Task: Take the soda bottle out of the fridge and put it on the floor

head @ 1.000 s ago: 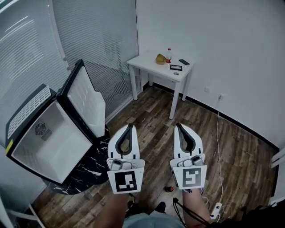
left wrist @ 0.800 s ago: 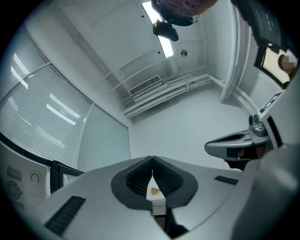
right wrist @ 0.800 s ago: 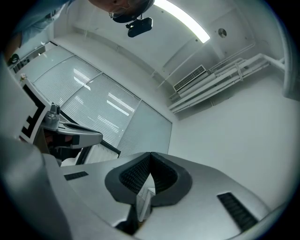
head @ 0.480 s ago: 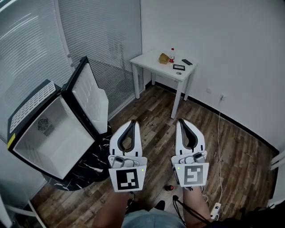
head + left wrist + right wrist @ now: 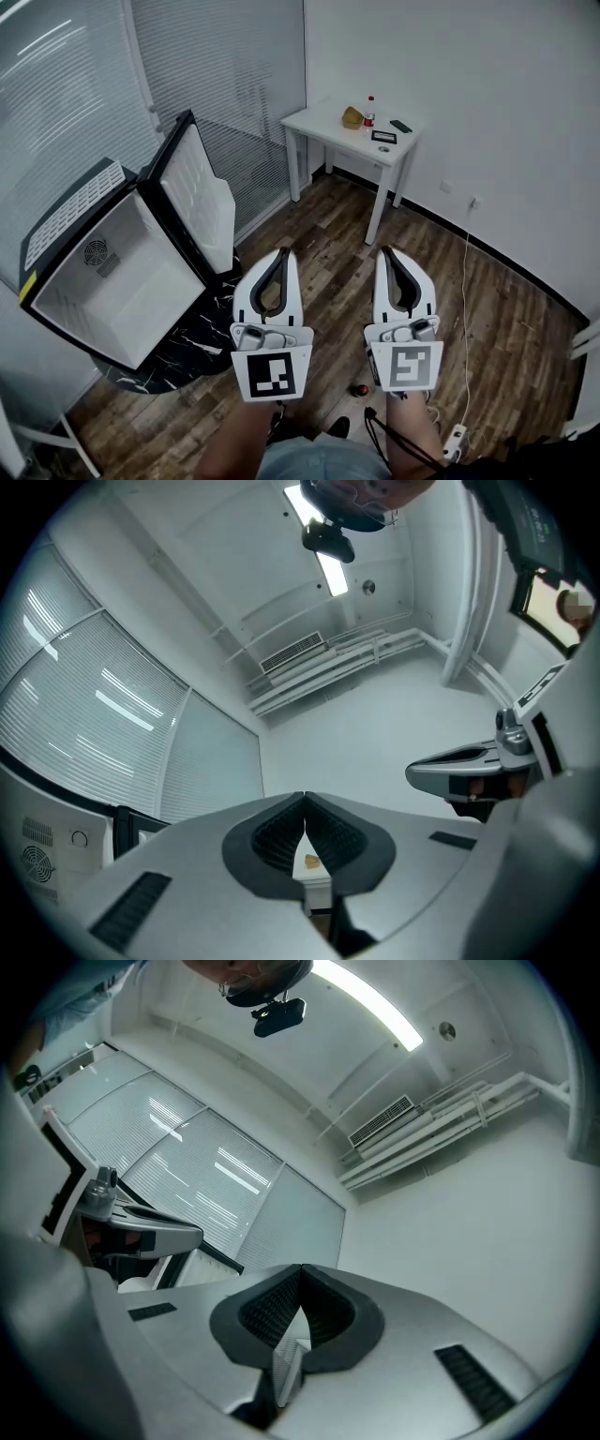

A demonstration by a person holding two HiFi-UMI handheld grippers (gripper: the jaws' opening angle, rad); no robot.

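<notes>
The small fridge (image 5: 112, 272) stands at the left with its door (image 5: 192, 192) swung wide; its white inside shows no bottle. A small bottle with a red label (image 5: 369, 111) stands on the white table (image 5: 323, 127) at the far wall. My left gripper (image 5: 283, 252) and right gripper (image 5: 385, 250) hover side by side over the wooden floor, well short of the fridge and the table. Both are shut and hold nothing. In the left gripper view the jaws (image 5: 303, 800) meet at the tips; the same shows in the right gripper view (image 5: 300, 1270).
On the table lie a yellow lump (image 5: 352, 117), a phone (image 5: 400, 126) and a dark flat item (image 5: 383, 137). A small red thing (image 5: 360, 390) lies on the floor by my feet. A power strip (image 5: 457, 437) with a white cable lies at the right. A dark mat (image 5: 192, 352) lies under the fridge.
The head view has shifted a little, so fridge and table sit further right and higher in the picture. Both grippers keep their place and stay shut.
</notes>
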